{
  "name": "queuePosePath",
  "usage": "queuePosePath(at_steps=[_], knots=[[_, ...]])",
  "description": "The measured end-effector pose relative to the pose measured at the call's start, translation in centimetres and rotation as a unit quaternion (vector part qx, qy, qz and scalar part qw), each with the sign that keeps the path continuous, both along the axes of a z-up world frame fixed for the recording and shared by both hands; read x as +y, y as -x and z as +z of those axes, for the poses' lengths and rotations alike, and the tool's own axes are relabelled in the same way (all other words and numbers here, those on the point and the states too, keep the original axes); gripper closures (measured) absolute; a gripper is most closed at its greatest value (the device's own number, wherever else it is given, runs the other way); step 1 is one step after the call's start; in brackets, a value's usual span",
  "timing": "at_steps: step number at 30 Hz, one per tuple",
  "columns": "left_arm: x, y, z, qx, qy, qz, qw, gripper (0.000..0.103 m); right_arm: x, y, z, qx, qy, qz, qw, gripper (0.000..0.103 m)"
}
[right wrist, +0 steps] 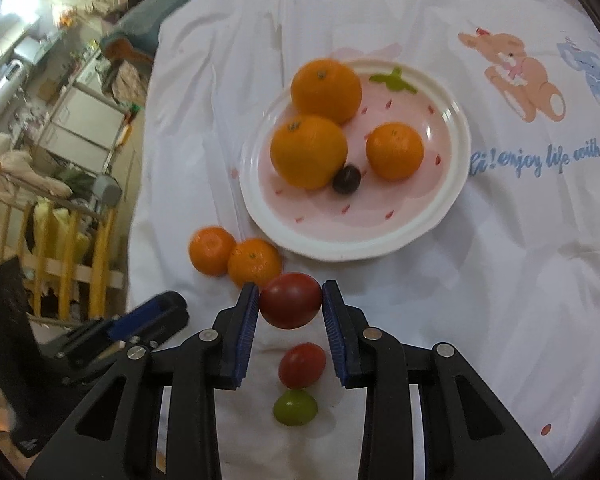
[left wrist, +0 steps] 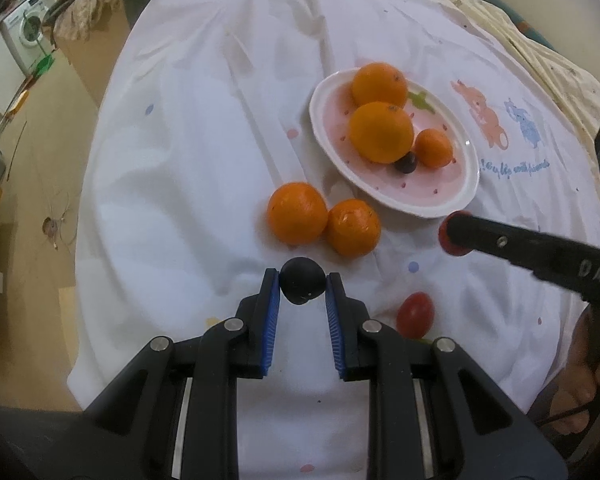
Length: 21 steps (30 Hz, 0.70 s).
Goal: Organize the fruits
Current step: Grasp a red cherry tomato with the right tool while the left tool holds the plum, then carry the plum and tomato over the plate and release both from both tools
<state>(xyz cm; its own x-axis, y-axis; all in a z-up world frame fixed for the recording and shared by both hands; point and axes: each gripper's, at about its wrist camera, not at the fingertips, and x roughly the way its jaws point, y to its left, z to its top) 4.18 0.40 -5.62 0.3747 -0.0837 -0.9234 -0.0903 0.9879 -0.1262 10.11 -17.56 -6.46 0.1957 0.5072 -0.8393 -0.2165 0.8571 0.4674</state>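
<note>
My left gripper (left wrist: 302,285) pinches a dark grape (left wrist: 302,286), right gripper (right wrist: 290,306) squeezes a red tomato (right wrist: 290,306); plate (right wrist: 452,184) of oranges (right wrist: 308,151) ahead.

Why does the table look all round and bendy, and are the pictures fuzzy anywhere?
Left wrist view: the fisheye lens bulges the white tablecloth and darkens the corners; the plate looks stretched oval. Right wrist view: same bulge, the room at left is smeared, a bright lamp glares top left, and the oranges look slightly soft.
</note>
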Motion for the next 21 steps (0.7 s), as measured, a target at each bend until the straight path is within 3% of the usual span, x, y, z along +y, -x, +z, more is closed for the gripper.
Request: queuePosePath(at_steps=[10,16,21], knots=[[-1.2,-1.1,2.0,-0.016,0.013,0.001,0.9998,0.084,-2.4,-1.0,3.1,-0.04,-0.072,-0.049,0.995,0.069],[-1.6,-2.4,3.1,-0.031,0.014,0.002,0.9994,0.084,-4.3,-1.6,5.1,-0.084,-0.125,-0.085,0.985,0.069],[-1.6,-3.8,3.5,-0.032,0.004,-0.004,0.9995,0.084,-5.6,-2.2,6.4,-0.108,-0.142,-0.106,0.978,0.069]])
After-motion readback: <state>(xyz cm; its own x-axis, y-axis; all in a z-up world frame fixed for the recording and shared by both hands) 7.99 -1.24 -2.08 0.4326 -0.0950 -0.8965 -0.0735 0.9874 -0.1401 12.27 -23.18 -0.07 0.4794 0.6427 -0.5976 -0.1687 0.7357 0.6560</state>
